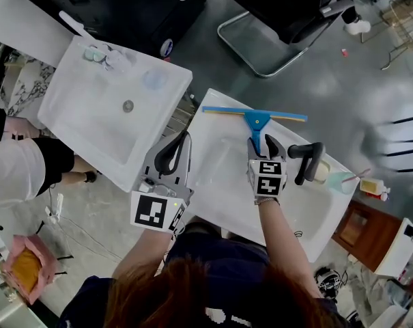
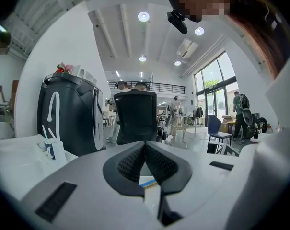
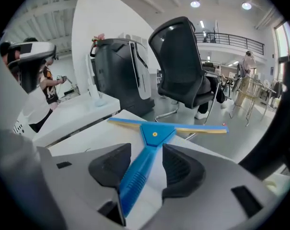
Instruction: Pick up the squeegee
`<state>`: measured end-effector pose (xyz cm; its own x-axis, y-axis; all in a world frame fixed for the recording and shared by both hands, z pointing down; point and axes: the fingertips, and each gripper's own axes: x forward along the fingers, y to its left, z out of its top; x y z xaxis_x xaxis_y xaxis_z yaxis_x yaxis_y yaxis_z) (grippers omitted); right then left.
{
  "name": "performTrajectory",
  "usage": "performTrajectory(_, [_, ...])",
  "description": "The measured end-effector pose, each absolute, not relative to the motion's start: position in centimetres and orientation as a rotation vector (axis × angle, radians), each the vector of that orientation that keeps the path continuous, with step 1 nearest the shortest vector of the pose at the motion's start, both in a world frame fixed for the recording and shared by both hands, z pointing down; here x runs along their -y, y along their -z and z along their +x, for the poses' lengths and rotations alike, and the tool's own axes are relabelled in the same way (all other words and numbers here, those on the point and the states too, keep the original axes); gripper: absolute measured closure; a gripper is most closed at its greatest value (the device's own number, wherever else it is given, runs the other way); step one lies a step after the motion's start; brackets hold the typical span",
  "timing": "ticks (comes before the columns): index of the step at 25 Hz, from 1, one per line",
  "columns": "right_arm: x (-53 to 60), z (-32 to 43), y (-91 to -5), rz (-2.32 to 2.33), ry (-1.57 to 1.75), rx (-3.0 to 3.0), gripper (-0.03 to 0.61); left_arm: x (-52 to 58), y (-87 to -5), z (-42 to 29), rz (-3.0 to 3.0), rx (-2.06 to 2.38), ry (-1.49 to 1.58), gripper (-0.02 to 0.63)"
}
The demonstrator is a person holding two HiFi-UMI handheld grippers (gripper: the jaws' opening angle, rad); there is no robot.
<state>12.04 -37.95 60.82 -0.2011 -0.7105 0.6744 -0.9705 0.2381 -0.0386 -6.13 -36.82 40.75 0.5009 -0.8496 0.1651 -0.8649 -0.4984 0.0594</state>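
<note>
The blue squeegee [image 1: 256,119] lies flat on the far end of a white washbasin [image 1: 216,183], its long blade crosswise and its handle pointing back at me. My right gripper [image 1: 263,143] is tilted down over that handle. In the right gripper view the ribbed handle [image 3: 135,174] runs between the two dark pads [image 3: 180,169], which stand apart from each other, so the gripper [image 3: 147,164] is open around it. My left gripper [image 1: 183,139] hovers at the basin's left edge, pads pressed together and holding nothing [image 2: 145,163].
A black faucet [image 1: 306,160] and small cups [image 1: 342,181] stand just right of the right gripper. A second white basin [image 1: 83,125] with toiletries sits to the left. A black office chair [image 1: 291,9] stands beyond on the grey floor. A person [image 1: 18,173] stands at far left.
</note>
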Motion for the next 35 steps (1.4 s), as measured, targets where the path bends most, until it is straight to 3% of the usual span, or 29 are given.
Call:
performTrajectory(8, [37.8, 11.5, -62.6, 1.504, -0.702, 1.960, 0.270, 36.9, -41.2, -5.7, 2.594, 1.478, -0.163, 0.594])
performTrajectory(12, [37.7, 11.1, -63.5, 1.479, -0.713, 1.945, 0.259, 36.7, -41.3, -5.8, 2.594, 1.479, -0.176, 0.594])
performTrajectory(14, [37.6, 11.1, -64.0, 1.473, -0.720, 1.928, 0.276, 36.7, -41.3, -6.0, 2.589, 1.486, -0.181, 0.594])
performTrajectory(20, [37.3, 12.1, -64.3, 1.514, -0.711, 1.901, 0.412, 36.8, -41.4, -7.0, 2.572, 1.519, -0.188, 0.594])
performTrajectory(35, [38.4, 13.8, -58.7, 1.680, -0.636, 2.016, 0.420, 36.7, -40.5, -7.6, 2.561, 1.575, -0.173, 0.594])
